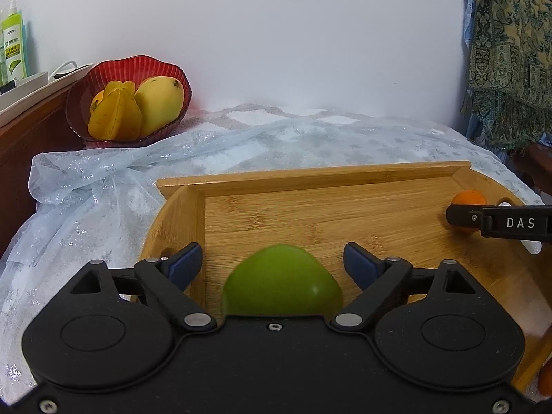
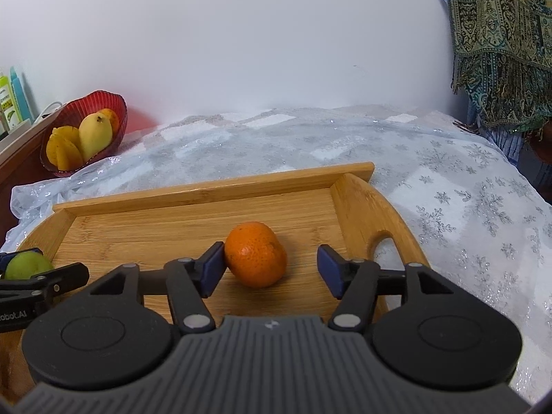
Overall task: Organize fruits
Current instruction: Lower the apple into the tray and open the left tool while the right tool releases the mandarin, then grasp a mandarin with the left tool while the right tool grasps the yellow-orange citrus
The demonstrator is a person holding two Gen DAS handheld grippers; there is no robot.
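A green fruit (image 1: 281, 281) lies on the wooden tray (image 1: 310, 176) between the open fingers of my left gripper (image 1: 272, 264), with gaps on both sides. In the right wrist view an orange (image 2: 256, 254) sits on the tray (image 2: 214, 186) between the open fingers of my right gripper (image 2: 270, 265); the left pad touches it and the right pad stands apart. The green fruit (image 2: 26, 264) and the left gripper show at that view's left edge. The orange (image 1: 467, 200) shows behind a right finger in the left wrist view.
A red bowl (image 1: 179, 79) holding a mango (image 1: 160, 103) and a starfruit (image 1: 115, 112) stands at the back left on a glittery cloth (image 1: 276, 138). A wooden cabinet with bottles (image 1: 13, 51) is at far left. A patterned shawl (image 1: 510, 51) hangs at right.
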